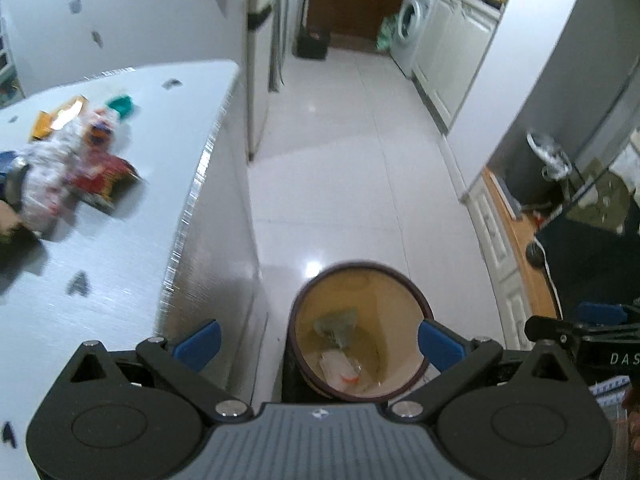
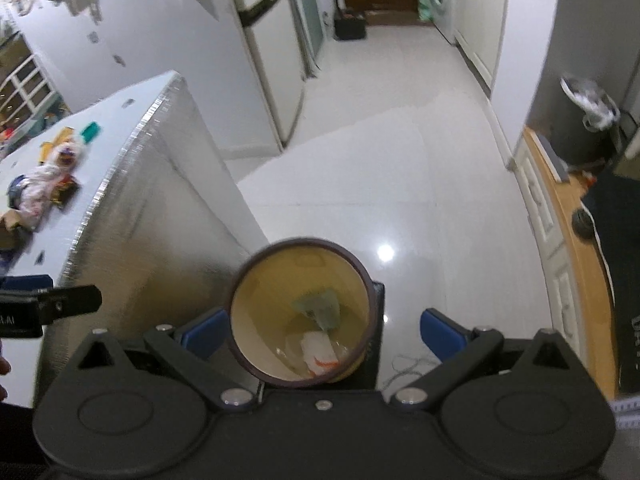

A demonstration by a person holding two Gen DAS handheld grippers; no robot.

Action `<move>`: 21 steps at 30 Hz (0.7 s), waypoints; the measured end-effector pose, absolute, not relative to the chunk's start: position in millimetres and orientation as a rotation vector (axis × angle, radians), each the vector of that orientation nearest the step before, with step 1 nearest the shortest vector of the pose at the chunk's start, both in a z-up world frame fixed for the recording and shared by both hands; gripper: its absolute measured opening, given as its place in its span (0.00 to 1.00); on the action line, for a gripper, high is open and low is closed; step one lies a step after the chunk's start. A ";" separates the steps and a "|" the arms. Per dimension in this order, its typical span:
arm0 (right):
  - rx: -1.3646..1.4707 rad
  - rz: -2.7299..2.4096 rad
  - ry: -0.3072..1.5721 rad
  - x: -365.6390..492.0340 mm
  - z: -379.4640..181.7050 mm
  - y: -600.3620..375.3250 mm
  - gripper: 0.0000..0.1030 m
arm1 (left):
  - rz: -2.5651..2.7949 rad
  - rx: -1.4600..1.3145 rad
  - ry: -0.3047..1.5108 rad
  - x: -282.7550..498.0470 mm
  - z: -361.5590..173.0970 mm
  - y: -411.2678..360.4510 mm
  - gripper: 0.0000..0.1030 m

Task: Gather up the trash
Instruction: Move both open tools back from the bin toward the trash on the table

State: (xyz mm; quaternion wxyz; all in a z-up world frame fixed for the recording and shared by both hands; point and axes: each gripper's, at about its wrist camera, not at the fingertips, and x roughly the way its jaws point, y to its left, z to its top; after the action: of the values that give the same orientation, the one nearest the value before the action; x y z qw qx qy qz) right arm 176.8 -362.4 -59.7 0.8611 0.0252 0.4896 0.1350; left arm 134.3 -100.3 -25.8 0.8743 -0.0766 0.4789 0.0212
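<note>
A round yellow bin [image 1: 360, 280] with a dark rim stands on the floor beside the white table [image 1: 120, 264]; it also shows in the right wrist view [image 2: 264, 280]. Inside lie a green wrapper [image 1: 336, 326] and a white-and-orange wrapper [image 1: 340, 368]. A pile of wrappers and packets [image 1: 76, 160] lies on the table's left part, also seen in the right wrist view [image 2: 48, 176]. My left gripper [image 1: 318, 344] is open and empty above the bin. My right gripper [image 2: 322, 334] is open and empty above the bin.
The table's metallic edge [image 1: 192, 208] runs close to the bin on the left. White tiled floor [image 1: 344, 152] stretches ahead to a fridge [image 1: 260, 40] and a washing machine [image 1: 414, 28]. A wooden counter [image 1: 528, 248] with white cabinets is on the right.
</note>
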 end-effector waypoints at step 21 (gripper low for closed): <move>-0.044 0.563 0.775 172.6 38.7 -222.5 1.00 | 0.234 -0.247 0.776 76.4 61.3 30.7 1.00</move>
State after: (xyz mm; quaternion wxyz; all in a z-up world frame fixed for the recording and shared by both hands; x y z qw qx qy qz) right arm 172.6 -222.5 38.7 0.8873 -0.0210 0.3726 0.2708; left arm 76.4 30.7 61.3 0.9117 -0.1198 0.3764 0.1135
